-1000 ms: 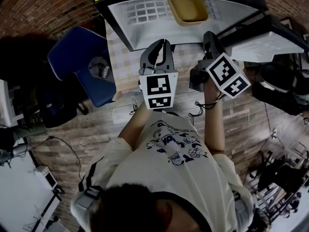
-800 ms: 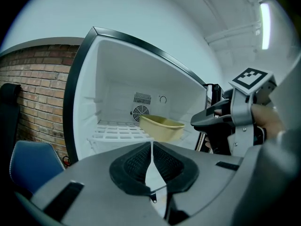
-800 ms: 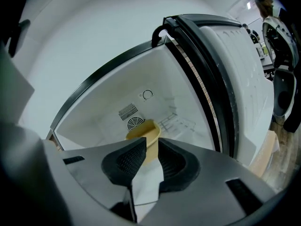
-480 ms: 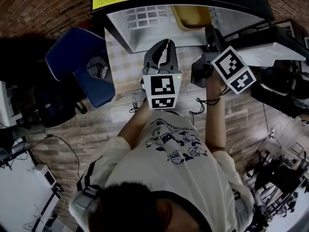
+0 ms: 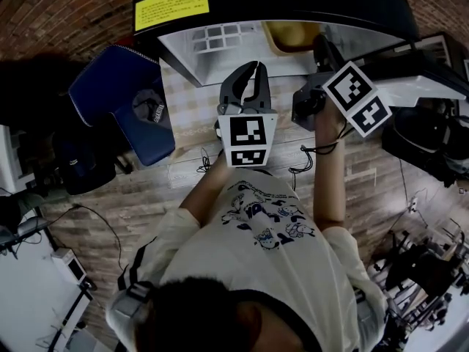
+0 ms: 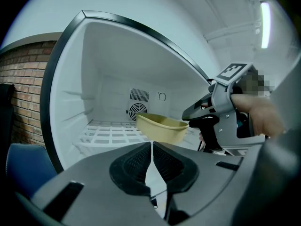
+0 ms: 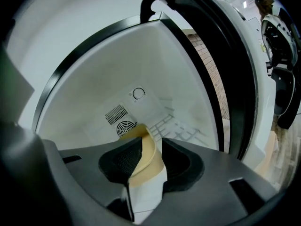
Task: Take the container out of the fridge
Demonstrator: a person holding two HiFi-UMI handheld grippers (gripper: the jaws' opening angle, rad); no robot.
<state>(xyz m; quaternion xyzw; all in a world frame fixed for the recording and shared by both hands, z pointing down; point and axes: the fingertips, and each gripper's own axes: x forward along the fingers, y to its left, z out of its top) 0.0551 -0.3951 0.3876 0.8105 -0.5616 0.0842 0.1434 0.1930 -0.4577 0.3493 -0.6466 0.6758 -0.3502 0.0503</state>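
Observation:
A yellow open container sits on the white wire shelf inside the open fridge. In the left gripper view the container stands in front of the round fan grille. My right gripper reaches into the fridge, and its tip is at the container's right rim. In the right gripper view its jaws stand open, with the container's wall between them, close against the left pad. My left gripper hangs shut just outside the fridge opening, left of the container, holding nothing.
The fridge door is swung open to the right. A blue padded chair stands left of the fridge on the wooden floor. The fridge's side walls and dark door frame close in round the right gripper.
My right gripper has pushed further into the fridge, up to the container. The left gripper has edged slightly forward. The container has stayed in place on its shelf.

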